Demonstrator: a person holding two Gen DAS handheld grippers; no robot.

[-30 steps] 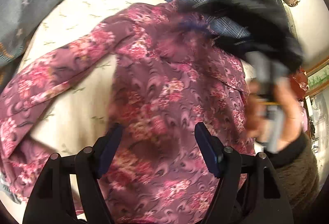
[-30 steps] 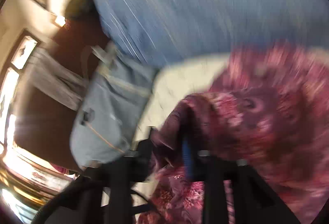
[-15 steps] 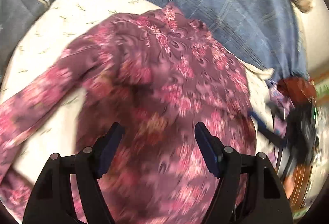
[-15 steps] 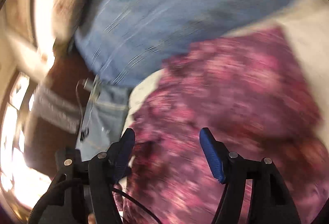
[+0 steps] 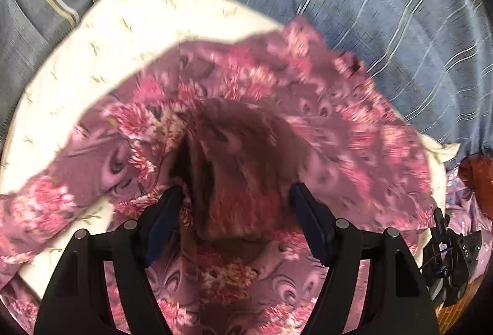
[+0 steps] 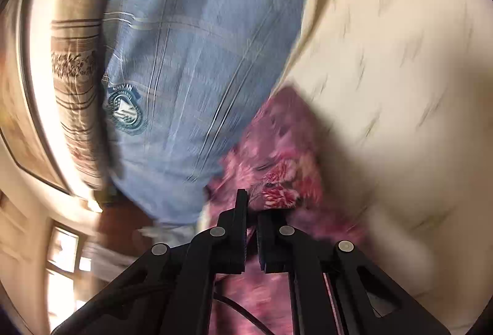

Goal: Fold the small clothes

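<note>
Your right tongs (image 6: 251,205), spread half a second ago, now pinch an edge of the floral garment (image 5: 323,125). Your left tongs (image 5: 237,211) stay spread over it, now with a raised fold between them. It lies on the cream sheet (image 5: 123,36).

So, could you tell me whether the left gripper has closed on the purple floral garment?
No, the left gripper stands wide open, the purple floral garment bunched loose between its jaws.

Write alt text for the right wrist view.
The right gripper is shut on an edge of the pink floral garment, which lies on a cream sheet. A blue plaid cloth with a round badge lies to the left, and the picture is motion-blurred.
</note>
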